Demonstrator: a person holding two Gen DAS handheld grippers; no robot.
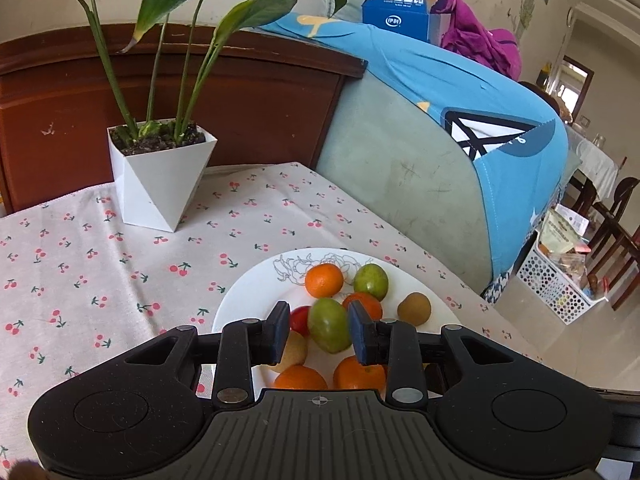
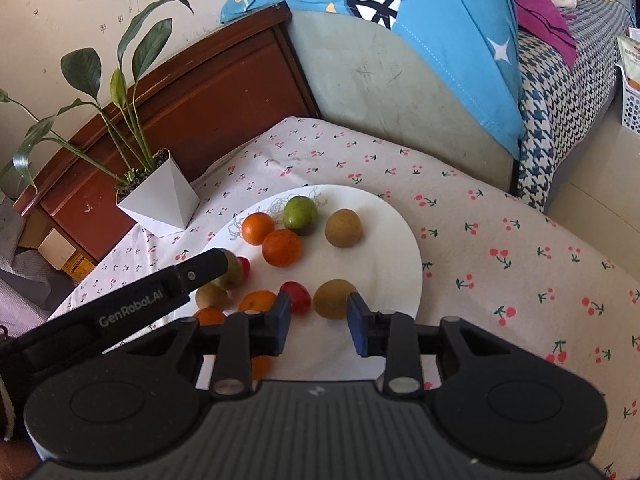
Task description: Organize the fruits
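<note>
White plate (image 2: 400, 240) near the tablecloth's front edge carries all the fruit. Your left gripper (image 1: 319, 330) stands slightly parted around a green fruit (image 1: 330, 324), not pressing; your right gripper (image 2: 319, 322) is slightly parted, empty, before a brown fruit (image 2: 334, 298).

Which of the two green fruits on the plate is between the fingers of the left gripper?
The near green fruit, in the plate's middle; the left gripper frames it. The other green fruit lies farther back, beside an orange.
</note>
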